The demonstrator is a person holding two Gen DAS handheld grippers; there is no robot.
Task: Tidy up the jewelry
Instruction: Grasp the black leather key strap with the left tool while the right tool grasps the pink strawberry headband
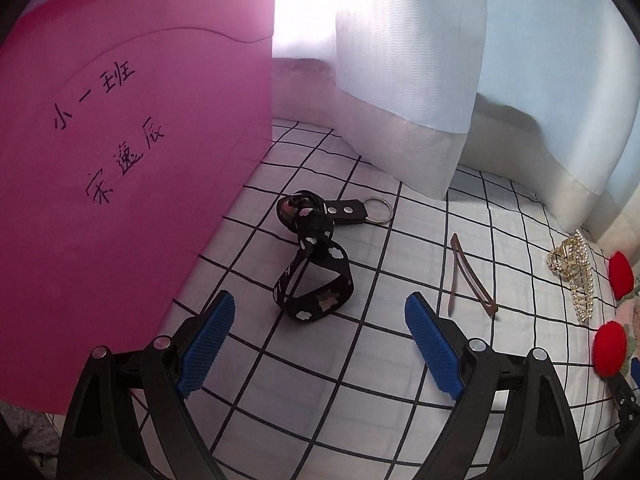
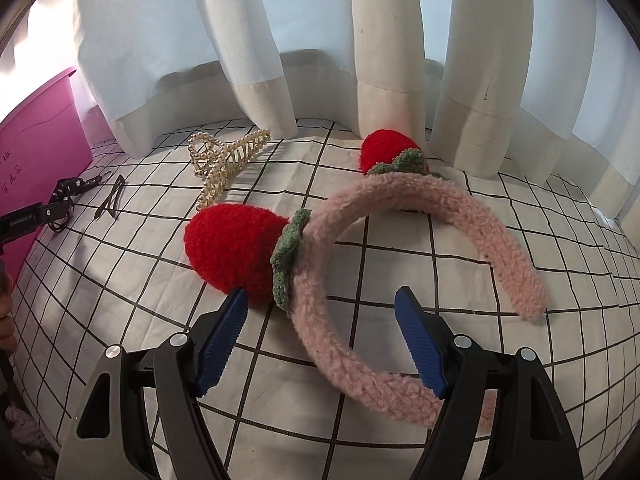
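Observation:
A black patterned strap with a key ring (image 1: 312,256) lies on the checked sheet, just ahead of my open left gripper (image 1: 318,308), which holds nothing. A brown hair clip (image 1: 468,276) and a pearl claw clip (image 1: 574,272) lie to its right. In the right wrist view a fuzzy pink headband (image 2: 404,280) with two red knitted strawberries (image 2: 236,248) lies on the sheet. My right gripper (image 2: 320,304) is open, its fingers straddling the band's near arc without pressing it. The pearl claw clip (image 2: 224,160) lies farther back.
A tall pink box (image 1: 132,152) with handwritten characters stands at the left, close to the left finger. Pale curtains (image 2: 320,40) hang along the back edge of the sheet. The left gripper's body (image 2: 32,220) shows at the right view's left edge.

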